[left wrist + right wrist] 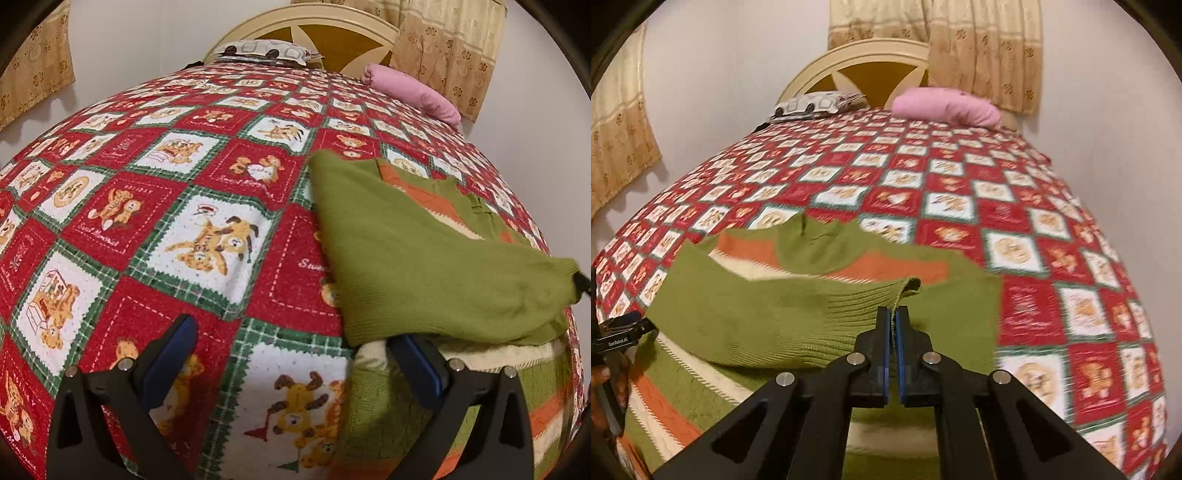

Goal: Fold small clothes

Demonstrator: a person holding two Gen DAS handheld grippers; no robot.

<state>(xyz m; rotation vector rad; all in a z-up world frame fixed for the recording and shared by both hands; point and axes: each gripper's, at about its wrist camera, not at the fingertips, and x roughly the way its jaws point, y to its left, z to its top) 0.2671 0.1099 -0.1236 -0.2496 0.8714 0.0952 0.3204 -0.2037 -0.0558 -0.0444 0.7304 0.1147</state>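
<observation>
A green knit sweater (424, 258) with orange and cream stripes lies on the red patchwork quilt (184, 184). My right gripper (894, 314) is shut on the ribbed cuff (905, 290) of a green sleeve, holding it raised over the sweater body (738, 325). In the left wrist view that sleeve stretches to the right edge, where the right gripper's dark tip (583, 282) shows. My left gripper (295, 354) stands wide open low over the quilt at the sweater's left edge. Its right finger (417, 362) is just under the lifted sleeve, with nothing between the pads.
The quilt (1034, 221) covers the whole bed. A pink pillow (945, 105) and a patterned pillow (816, 103) lie by the cream headboard (871, 55). Curtains (982, 48) hang behind. A hand (605, 380) holds the left gripper (624, 328) at the left edge.
</observation>
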